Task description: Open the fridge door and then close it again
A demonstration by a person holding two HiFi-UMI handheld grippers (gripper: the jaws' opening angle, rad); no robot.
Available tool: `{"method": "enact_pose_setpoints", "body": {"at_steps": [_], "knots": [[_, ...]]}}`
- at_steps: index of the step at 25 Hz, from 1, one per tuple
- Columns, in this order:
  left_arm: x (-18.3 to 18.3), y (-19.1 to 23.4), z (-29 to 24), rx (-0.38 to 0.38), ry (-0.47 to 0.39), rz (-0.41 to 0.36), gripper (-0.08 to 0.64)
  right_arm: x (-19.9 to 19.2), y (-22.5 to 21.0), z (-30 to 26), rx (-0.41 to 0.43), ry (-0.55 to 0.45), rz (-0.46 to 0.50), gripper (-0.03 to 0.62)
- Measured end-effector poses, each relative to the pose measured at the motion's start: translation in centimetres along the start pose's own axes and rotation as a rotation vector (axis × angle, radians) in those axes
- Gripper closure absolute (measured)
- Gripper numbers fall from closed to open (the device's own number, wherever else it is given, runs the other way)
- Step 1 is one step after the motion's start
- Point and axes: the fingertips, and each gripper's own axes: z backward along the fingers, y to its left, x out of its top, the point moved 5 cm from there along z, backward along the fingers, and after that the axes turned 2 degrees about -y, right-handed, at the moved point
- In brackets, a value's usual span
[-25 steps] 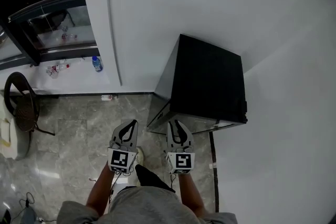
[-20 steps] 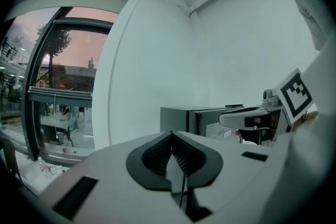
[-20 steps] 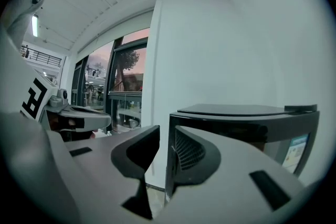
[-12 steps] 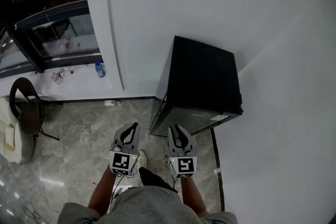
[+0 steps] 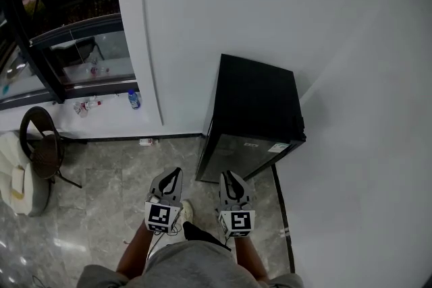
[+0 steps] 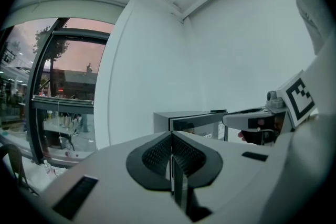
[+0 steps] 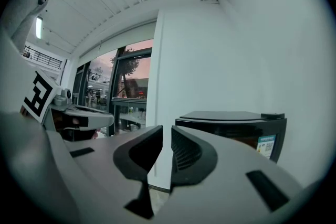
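Note:
The small black fridge (image 5: 256, 111) stands on the floor in the corner of two white walls, its door (image 5: 244, 156) closed with a label sticker on it. Both grippers hover side by side in front of it, a short way off, touching nothing. My left gripper (image 5: 177, 173) has its jaws pressed together and holds nothing. The right gripper (image 5: 225, 176) has a narrow gap between its jaws, which are closing on nothing. In the left gripper view the fridge (image 6: 194, 120) sits beyond the left gripper (image 6: 171, 136). In the right gripper view the fridge (image 7: 236, 123) lies right of the right gripper (image 7: 166, 131).
A dark round chair (image 5: 42, 145) and a white cushioned seat (image 5: 20, 185) stand at the left. Bottles (image 5: 133, 99) sit on a low ledge under a large window (image 5: 74, 44). A white wall (image 5: 364, 145) runs close along the right. The person's shoe (image 5: 183, 212) is below the grippers.
Both grippers and the head have drawn back from the fridge, which now sits farther off and smaller. More floor shows between the fingertips and the door.

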Motion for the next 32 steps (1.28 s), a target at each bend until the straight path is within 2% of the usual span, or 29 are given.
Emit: {"method": "enact_pose_setpoints", "body": {"at_steps": [5, 16, 32], "knots": [[0.1, -1.3, 2.2, 0.002, -0.008, -0.004, 0.555, 0.1, 0.6, 2.5, 0.001, -0.009, 0.024, 0.532], [-0.4, -3.5, 5.4, 0.019, -0.001, -0.009, 0.555, -0.5, 1.6, 6.8, -0.001, -0.013, -0.001, 0.548], [-0.4, -4.4, 5.7, 0.028, 0.005, -0.023, 0.555, -0.6, 1.0, 7.5, -0.007, -0.007, -0.016, 0.561]]}}
